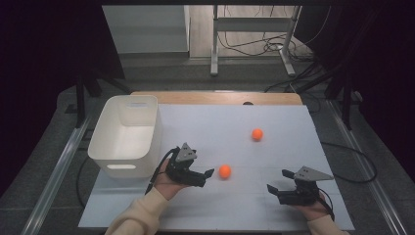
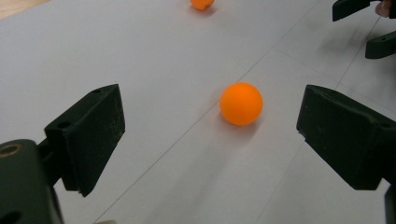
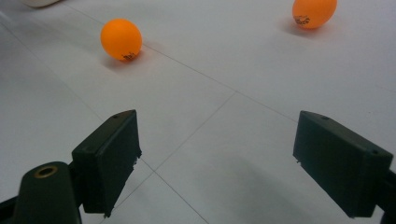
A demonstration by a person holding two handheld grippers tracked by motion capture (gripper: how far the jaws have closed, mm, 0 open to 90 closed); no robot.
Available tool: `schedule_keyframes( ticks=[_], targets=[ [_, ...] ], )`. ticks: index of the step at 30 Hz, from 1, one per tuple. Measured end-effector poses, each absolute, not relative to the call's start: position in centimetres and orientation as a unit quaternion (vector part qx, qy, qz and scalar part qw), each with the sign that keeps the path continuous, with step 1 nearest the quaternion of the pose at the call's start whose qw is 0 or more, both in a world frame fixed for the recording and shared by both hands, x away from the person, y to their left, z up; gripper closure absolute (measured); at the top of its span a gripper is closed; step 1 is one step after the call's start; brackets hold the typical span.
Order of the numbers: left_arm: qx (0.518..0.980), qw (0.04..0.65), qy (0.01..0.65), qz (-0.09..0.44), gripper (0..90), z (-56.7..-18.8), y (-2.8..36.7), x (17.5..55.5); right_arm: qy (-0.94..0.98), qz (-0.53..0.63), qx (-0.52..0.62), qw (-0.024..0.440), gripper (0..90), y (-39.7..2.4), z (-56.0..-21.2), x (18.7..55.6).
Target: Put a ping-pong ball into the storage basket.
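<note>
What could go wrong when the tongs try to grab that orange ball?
The near ball is round and sits loose on the smooth white sheet, so a bump from the open left tongs could roll it away, maybe toward the far ball. It also lies closer to one jaw, so closing now might flick it sideways.

Small dark print on both orange balls in the right gripper view, too blurred to read. Near ball: mark low on its right side, just above the desk. Far ball: mark low on its left side, looks like a short word, letters not legible. No other text, numbers or signs readable.
</note>
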State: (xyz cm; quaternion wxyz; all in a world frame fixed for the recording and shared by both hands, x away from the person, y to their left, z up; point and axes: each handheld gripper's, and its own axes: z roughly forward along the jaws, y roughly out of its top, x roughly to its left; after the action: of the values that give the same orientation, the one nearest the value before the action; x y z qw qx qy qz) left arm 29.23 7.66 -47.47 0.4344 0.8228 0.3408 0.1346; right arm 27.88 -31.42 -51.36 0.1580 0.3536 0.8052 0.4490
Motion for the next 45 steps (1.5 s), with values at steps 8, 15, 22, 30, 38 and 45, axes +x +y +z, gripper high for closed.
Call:
schedule_keyframes(
  ticks=[8,15,22,30,38,45],
  targets=[
    [0.826,0.434,0.335,0.132,8.8,-47.3,7.0,29.5,0.806,0.448,0.354,0.157,15.3,-31.4,-51.4,27.9],
    [0.828,0.435,0.329,0.129,8.8,-47.2,6.3,29.8,0.807,0.446,0.354,0.158,15.3,-31.4,-51.4,27.9],
    [0.83,0.434,0.327,0.127,8.8,-47.3,5.8,30.1,0.807,0.445,0.354,0.158,15.3,-31.4,-51.4,27.9],
    [0.835,0.429,0.323,0.12,8.8,-47.6,5.1,30.4,0.807,0.445,0.354,0.158,15.4,-31.4,-51.4,27.9],
    [0.837,0.428,0.319,0.115,8.8,-47.8,4.4,30.8,0.808,0.445,0.354,0.158,15.3,-31.4,-51.4,27.9],
    [0.843,0.423,0.313,0.11,8.7,-48.0,3.4,31.1,0.808,0.444,0.353,0.158,15.4,-31.4,-51.4,27.9]
  ],
)
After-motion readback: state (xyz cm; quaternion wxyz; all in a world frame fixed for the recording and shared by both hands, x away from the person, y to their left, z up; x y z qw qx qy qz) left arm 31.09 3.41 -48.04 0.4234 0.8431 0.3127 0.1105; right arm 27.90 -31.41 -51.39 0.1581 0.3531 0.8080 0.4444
